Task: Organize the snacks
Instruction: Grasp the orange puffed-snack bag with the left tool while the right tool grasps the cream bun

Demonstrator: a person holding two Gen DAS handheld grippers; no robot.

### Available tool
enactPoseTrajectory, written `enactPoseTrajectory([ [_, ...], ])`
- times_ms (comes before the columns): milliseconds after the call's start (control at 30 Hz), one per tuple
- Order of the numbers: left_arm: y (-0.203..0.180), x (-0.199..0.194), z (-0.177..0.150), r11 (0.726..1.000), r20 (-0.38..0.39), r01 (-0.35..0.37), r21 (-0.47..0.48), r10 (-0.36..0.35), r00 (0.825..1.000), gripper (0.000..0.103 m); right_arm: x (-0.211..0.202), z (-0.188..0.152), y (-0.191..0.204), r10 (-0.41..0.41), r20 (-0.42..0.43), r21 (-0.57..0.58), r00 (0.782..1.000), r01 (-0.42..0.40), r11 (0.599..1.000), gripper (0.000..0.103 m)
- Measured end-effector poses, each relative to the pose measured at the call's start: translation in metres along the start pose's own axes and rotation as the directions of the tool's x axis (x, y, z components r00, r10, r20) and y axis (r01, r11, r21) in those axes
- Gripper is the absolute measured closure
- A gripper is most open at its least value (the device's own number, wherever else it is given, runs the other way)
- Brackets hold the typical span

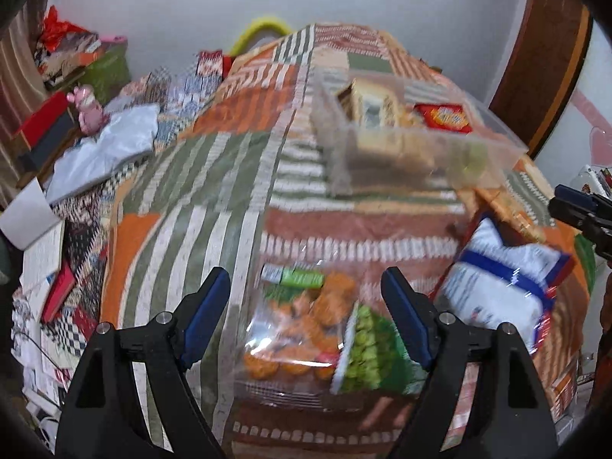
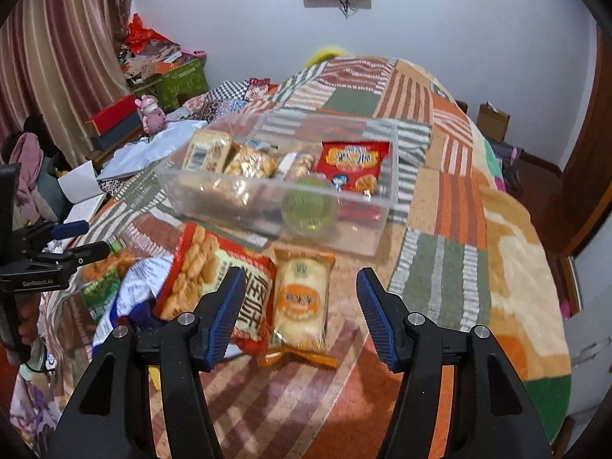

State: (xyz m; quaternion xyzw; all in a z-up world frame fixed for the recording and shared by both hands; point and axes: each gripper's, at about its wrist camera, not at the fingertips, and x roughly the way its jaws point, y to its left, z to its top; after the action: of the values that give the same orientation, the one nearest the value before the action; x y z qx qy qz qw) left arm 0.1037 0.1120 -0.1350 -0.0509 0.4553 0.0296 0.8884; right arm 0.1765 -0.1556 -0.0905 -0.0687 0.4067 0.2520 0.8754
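Note:
A clear plastic box point(image 2: 367, 225) stands on the patchwork blanket point(image 2: 440, 267) and holds several snack packs, among them a red cracker pack point(image 2: 354, 164); the box also shows in the left wrist view point(image 1: 344, 168). My right gripper point(image 2: 302, 317) is open above a yellow rice-cracker pack point(image 2: 302, 298), with a red snack bag point(image 2: 206, 271) just to its left. My left gripper point(image 1: 306, 317) is open over a clear bag of orange and green snacks point(image 1: 317, 329). A white and blue bag point(image 1: 501, 283) lies to its right. The left gripper also appears in the right wrist view point(image 2: 82, 239).
The bed's left side carries boxes, papers and a white plastic bag point(image 1: 107, 149). A pink toy point(image 2: 151, 113) stands by a red box point(image 2: 113, 114). A curtain point(image 2: 69, 57) hangs at the left. A wooden door point(image 1: 547, 61) is at the right. A cardboard box point(image 2: 493, 120) sits beyond the bed.

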Motion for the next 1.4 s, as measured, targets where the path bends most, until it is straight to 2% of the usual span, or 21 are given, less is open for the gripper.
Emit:
enactPoseTrajectory([
  [200,0.007,0.022,-0.008,1.0,-0.057,-0.011,-0.016,0.01,0.998,0.022,0.014,-0.009,-0.005,-0.004,-0.039,0.02,0.999,0.005,1.0,0.046],
  [300,0.007,0.032,-0.011,1.0,-0.082,0.013,-0.029,-0.015,0.997,0.022,0.024,-0.011,-0.006,-0.008,-0.066,0.019,0.998,0.009,1.0,0.046],
  [533,0.002,0.037,-0.015,1.0,-0.073,0.009,-0.011,-0.01,0.997,0.018,0.036,-0.013,-0.001,-0.02,-0.085,-0.003,0.996,0.02,1.0,0.046],
  [700,0.003,0.037,-0.019,1.0,-0.06,-0.001,0.001,0.001,0.998,0.018,0.044,-0.014,-0.008,-0.014,-0.102,0.032,0.995,0.018,0.999,0.046],
  [767,0.004,0.037,-0.021,1.0,-0.052,-0.007,-0.001,0.007,0.999,0.022,0.049,-0.017,-0.011,0.003,-0.121,0.05,0.993,0.003,0.999,0.046],
  [833,0.003,0.035,-0.023,1.0,-0.04,-0.025,0.005,0.025,0.999,0.031,0.05,-0.017,-0.014,0.018,-0.125,0.065,0.992,-0.01,0.998,0.047],
  [867,0.003,0.034,-0.024,0.999,-0.034,-0.032,0.011,0.032,0.999,0.034,0.05,-0.017,-0.016,0.03,-0.124,0.072,0.992,-0.021,0.997,0.054],
  [900,0.003,0.033,-0.024,0.999,-0.031,-0.033,0.011,0.033,0.999,0.036,0.05,-0.017,-0.015,0.037,-0.124,0.074,0.992,-0.027,0.997,0.064],
  [967,0.006,0.032,-0.023,1.0,-0.03,-0.027,0.004,0.027,0.999,0.039,0.049,-0.018,-0.015,0.049,-0.126,0.072,0.991,-0.04,0.997,0.071],
  [1067,0.007,0.028,-0.023,1.0,-0.022,-0.021,-0.003,0.021,1.0,0.046,0.046,-0.018,-0.013,0.035,-0.11,0.057,0.993,-0.028,0.998,0.071],
  [1233,0.007,0.022,-0.02,1.0,-0.011,-0.011,-0.01,0.011,1.0,0.047,0.034,-0.016,-0.011,0.022,-0.07,0.047,0.997,-0.019,0.999,0.071],
  [1400,0.007,0.007,-0.011,1.0,0.035,0.003,-0.02,-0.002,0.999,0.048,0.021,-0.011,-0.01,0.007,-0.03,0.042,1.0,-0.006,0.999,0.071],
])
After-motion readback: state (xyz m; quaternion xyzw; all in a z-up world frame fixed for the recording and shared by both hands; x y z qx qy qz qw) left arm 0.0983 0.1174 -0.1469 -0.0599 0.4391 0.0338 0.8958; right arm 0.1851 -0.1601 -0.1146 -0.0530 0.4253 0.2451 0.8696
